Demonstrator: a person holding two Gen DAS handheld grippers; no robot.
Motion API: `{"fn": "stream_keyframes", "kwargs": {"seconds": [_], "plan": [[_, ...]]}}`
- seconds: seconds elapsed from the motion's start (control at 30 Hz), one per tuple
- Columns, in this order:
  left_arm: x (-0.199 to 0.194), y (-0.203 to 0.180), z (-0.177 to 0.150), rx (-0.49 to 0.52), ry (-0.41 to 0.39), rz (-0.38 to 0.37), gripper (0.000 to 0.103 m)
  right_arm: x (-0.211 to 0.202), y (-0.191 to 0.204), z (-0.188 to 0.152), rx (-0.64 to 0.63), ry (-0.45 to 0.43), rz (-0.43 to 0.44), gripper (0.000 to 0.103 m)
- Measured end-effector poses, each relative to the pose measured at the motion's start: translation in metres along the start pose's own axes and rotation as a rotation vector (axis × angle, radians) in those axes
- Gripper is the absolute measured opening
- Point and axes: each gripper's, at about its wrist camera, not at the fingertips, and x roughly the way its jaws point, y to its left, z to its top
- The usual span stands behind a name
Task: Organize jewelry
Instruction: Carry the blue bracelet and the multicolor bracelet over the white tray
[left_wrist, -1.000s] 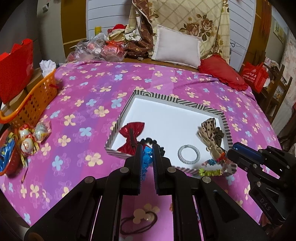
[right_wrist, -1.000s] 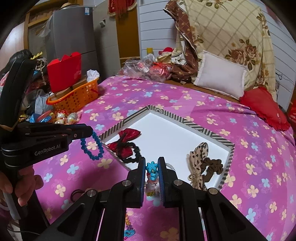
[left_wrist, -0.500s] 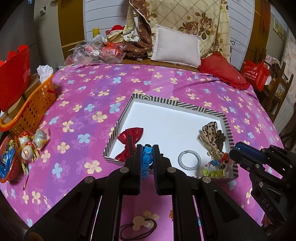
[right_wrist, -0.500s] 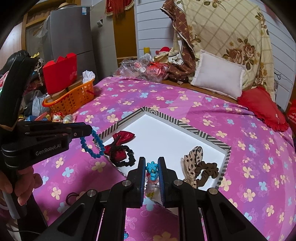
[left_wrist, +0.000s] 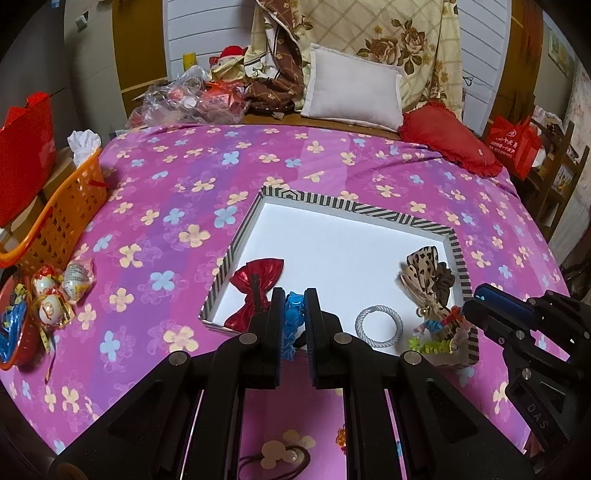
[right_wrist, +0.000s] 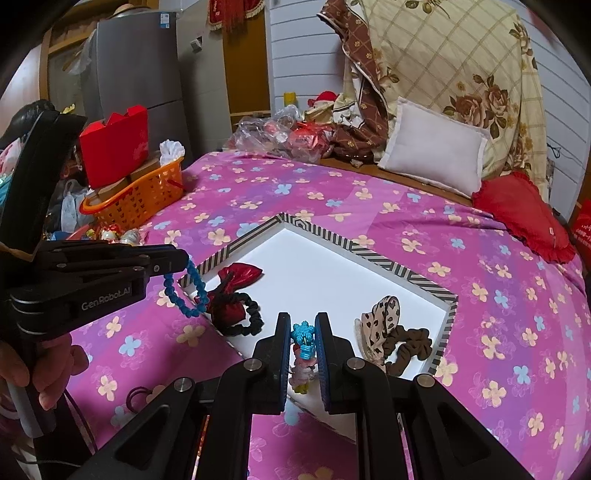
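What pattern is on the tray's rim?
Black-and-white stripes on the tray rim, clearest in the right wrist view.

Both wrist cameras peer steeply down along their own fingers, close above the bed, and each catches the striped tray (left_wrist: 360, 211) (right_wrist: 402, 272) ahead, seen from opposite near corners.

A: The bow (left_wrist: 258, 286) is gleaming like glossy red foil cloth, and the bedspread (left_wrist: 184, 206) is looking like smooth printed fabric.

B: The grippers' arms are showing matt black plastic; the beads (right_wrist: 192, 286) are shining like glossy blue plastic. The basket (right_wrist: 136, 197) is looking like orange plastic.
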Motion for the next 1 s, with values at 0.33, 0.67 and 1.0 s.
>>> {"fn": "stream_keyframes", "kwargs": {"seconds": [0.33,0.67,1.0], "plan": [[0.018,-0.003,0.011,-0.012,0.027,-0.011,0.009,0.02,-0.009,0.007,0.019,0.024,-0.002,0.012],[0.045,-0.011,0.025,-0.033,0.044,-0.005,0.009,0.04,-0.018,0.021,0.046,0.027,0.003,0.012],[0.08,-0.015,0.023,-0.034,0.085,0.019,0.009,0.074,-0.029,0.018,0.096,0.073,0.018,0.012]]}}
